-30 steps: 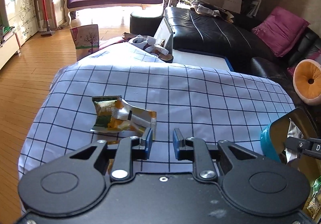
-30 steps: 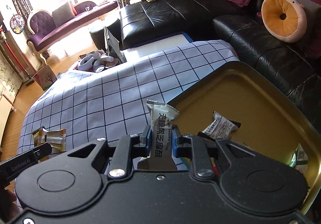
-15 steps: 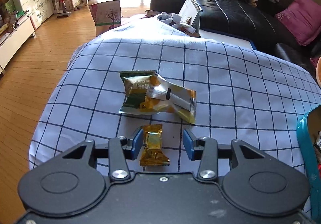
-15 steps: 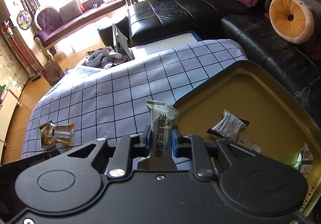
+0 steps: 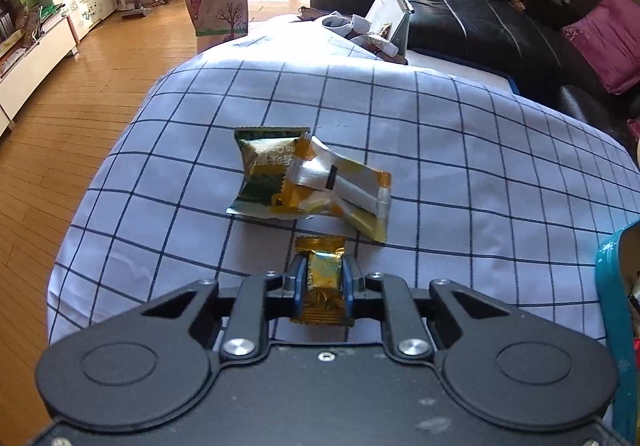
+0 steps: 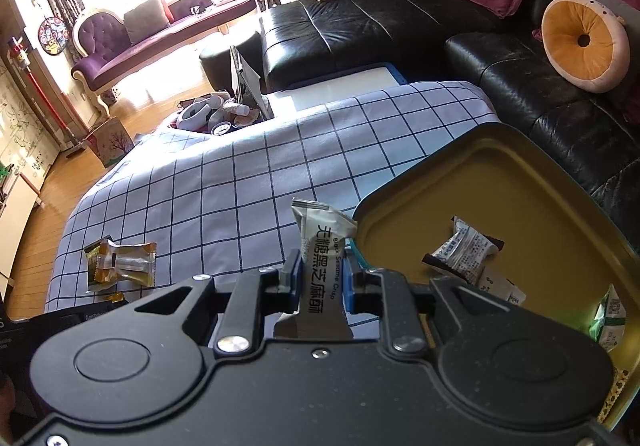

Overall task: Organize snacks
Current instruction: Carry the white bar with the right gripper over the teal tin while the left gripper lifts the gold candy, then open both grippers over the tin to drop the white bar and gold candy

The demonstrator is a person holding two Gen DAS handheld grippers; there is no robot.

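Both grippers are loaded: the left gripper (image 5: pixel 323 278) is clamped on a gold candy (image 5: pixel 322 278), the right gripper (image 6: pixel 322 278) pinches a sesame crisp packet (image 6: pixel 320 246) beside the tin's (image 6: pixel 532 182) rim. Lift each over the rim before letting go. Two packets (image 5: pixel 308 182) lie overlapped on the checked cloth (image 5: pixel 460 166); probably only two, hard to tell.

Lower end of the gold candy (image 5: pixel 323 278) tucked behind the left gripper (image 5: pixel 324 278) body. Teal tin (image 5: pixel 612 310) to its right sliced off by the frame edge. Green packet (image 5: pixel 262 174) ahead half covered by the yellow-and-silver packet (image 5: pixel 344 190), print unreadable.
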